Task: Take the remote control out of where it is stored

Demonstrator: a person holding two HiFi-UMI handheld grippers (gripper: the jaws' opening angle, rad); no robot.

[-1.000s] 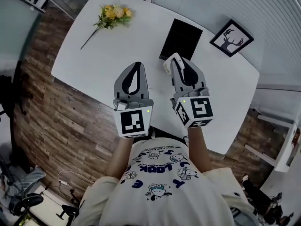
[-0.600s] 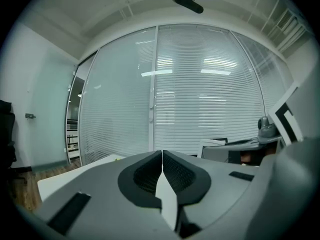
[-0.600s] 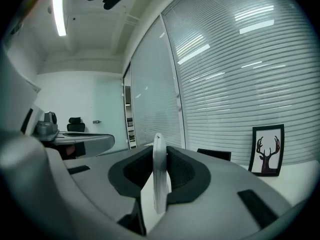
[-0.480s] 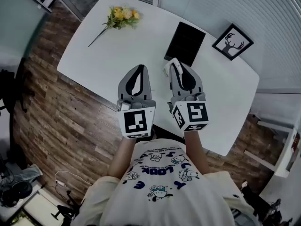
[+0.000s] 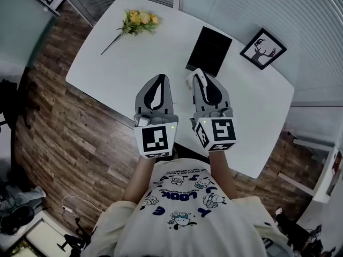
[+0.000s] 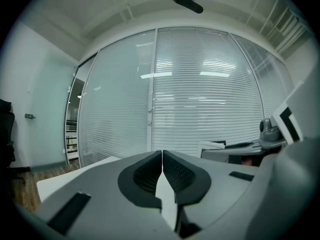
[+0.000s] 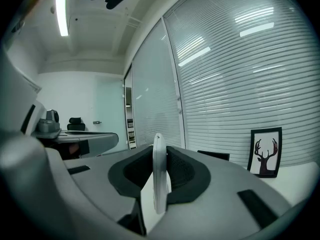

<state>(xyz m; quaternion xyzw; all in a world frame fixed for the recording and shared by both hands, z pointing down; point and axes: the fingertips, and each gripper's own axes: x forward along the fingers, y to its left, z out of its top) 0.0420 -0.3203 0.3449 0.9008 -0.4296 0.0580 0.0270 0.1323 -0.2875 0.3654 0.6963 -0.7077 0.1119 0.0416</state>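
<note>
Right gripper pinches a thin white slab, probably the remote control; left gripper is closed, empty. Hold it level over the tabletop's near edge.

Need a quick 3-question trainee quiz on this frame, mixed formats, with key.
1. True or false: the left gripper is shut with nothing between its jaws.
2. What is the right gripper clamped on? A) flowers B) a thin white remote, seen edge-on C) nothing
3. Fill in: in the head view, the deer picture stands to the ___ of the black rectangle on the table.

Key: 1 true; 2 B; 3 right.
</note>
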